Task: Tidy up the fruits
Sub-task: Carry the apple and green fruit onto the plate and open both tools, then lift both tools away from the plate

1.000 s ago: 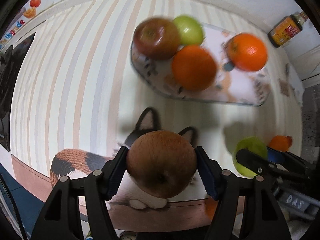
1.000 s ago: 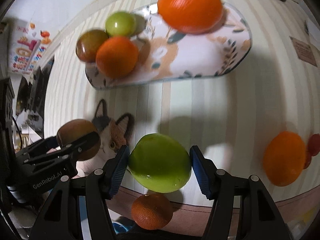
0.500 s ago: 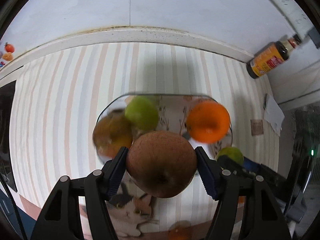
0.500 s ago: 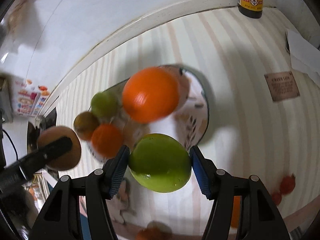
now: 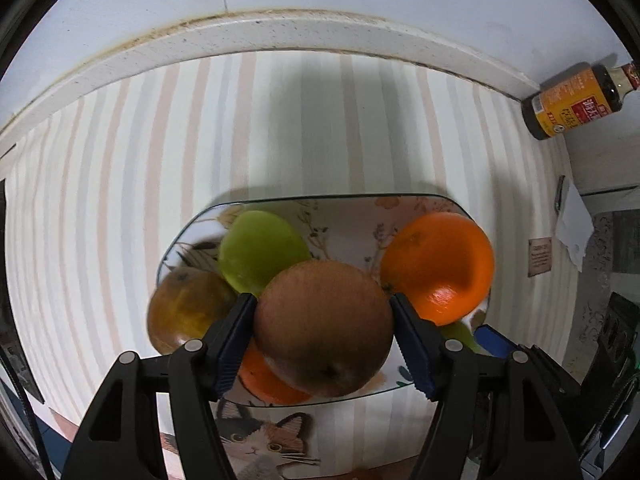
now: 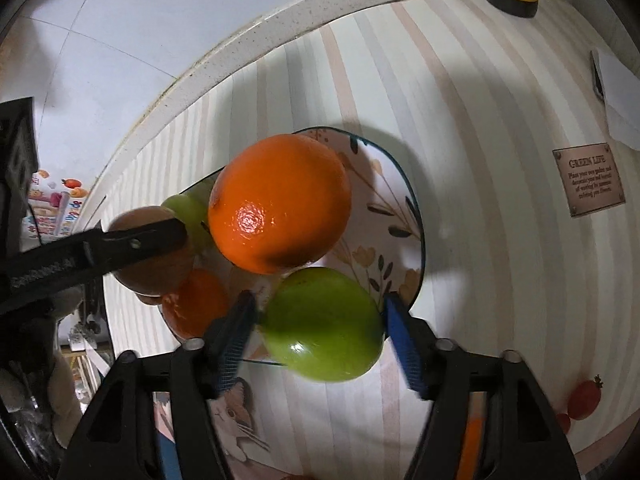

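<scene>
Over the floral tray (image 5: pixel 424 200), a brown russet fruit (image 5: pixel 324 328) sat between the opening jaws of the left gripper (image 5: pixel 323 344), and a green apple (image 6: pixel 322 326) between the opening jaws of the right gripper (image 6: pixel 316 336), small gaps showing at the pads. Tray contents: large orange (image 6: pixel 280 204), second green apple (image 5: pixel 260 250), brownish fruit (image 5: pixel 188 308), smaller orange (image 6: pixel 196 304). Surroundings: striped tablecloth (image 5: pixel 120 184), sauce bottle (image 5: pixel 572 104).

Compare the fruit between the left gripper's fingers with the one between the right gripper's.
The left gripper has a brown fruit, matte and rough-skinned; the right gripper has a green fruit, smooth and glossy. Both are round, sit over the floral tray, and lie between opening jaws.
</scene>
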`<state>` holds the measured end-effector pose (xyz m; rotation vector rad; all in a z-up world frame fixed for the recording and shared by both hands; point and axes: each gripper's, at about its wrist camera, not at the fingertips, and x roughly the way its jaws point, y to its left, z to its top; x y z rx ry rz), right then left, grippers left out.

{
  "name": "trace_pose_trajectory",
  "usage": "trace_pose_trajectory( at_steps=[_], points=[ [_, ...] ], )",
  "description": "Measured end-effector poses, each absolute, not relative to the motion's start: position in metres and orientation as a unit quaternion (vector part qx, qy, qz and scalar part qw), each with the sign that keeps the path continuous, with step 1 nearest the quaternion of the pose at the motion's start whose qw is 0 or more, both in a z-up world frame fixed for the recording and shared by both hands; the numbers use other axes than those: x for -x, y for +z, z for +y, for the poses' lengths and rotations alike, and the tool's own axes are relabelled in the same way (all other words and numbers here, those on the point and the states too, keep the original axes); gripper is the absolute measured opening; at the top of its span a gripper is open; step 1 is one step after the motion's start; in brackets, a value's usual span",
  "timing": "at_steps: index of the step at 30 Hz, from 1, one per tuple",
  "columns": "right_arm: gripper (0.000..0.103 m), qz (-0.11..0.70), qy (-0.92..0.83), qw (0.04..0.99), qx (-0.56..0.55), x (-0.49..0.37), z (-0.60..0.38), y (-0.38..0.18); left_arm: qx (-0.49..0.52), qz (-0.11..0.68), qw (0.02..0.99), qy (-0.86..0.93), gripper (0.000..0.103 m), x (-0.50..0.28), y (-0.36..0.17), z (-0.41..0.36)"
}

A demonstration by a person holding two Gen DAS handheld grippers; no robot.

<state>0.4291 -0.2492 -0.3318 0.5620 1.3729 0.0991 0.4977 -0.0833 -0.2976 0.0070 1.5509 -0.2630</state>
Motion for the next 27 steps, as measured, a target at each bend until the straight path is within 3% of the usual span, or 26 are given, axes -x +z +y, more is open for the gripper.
trace_pose_trajectory(
  at_steps=[3,7,13,27],
  points=[
    [0.084,0.624,0.043,0.74,-0.248,-0.43,-0.249,-0.328,-0.004,0.692,0.712,-0.122,0.088,-0.498,-0.292,-0.085],
    [0.093,0.627,0.034,0.747,-0.217,-0.431,-0.242,-0.321,-0.005,0.682,0.722,-0.116,0.088,-0.495,-0.281,-0.079],
    [0.097,0.625,0.011,0.761,-0.175,-0.426,-0.233,-0.306,0.0,0.658,0.747,-0.096,0.088,-0.482,-0.264,-0.062],
    [0.097,0.587,-0.033,0.805,-0.076,-0.376,-0.215,-0.246,-0.029,0.561,0.827,-0.014,0.088,-0.398,-0.214,-0.021]
  ],
)
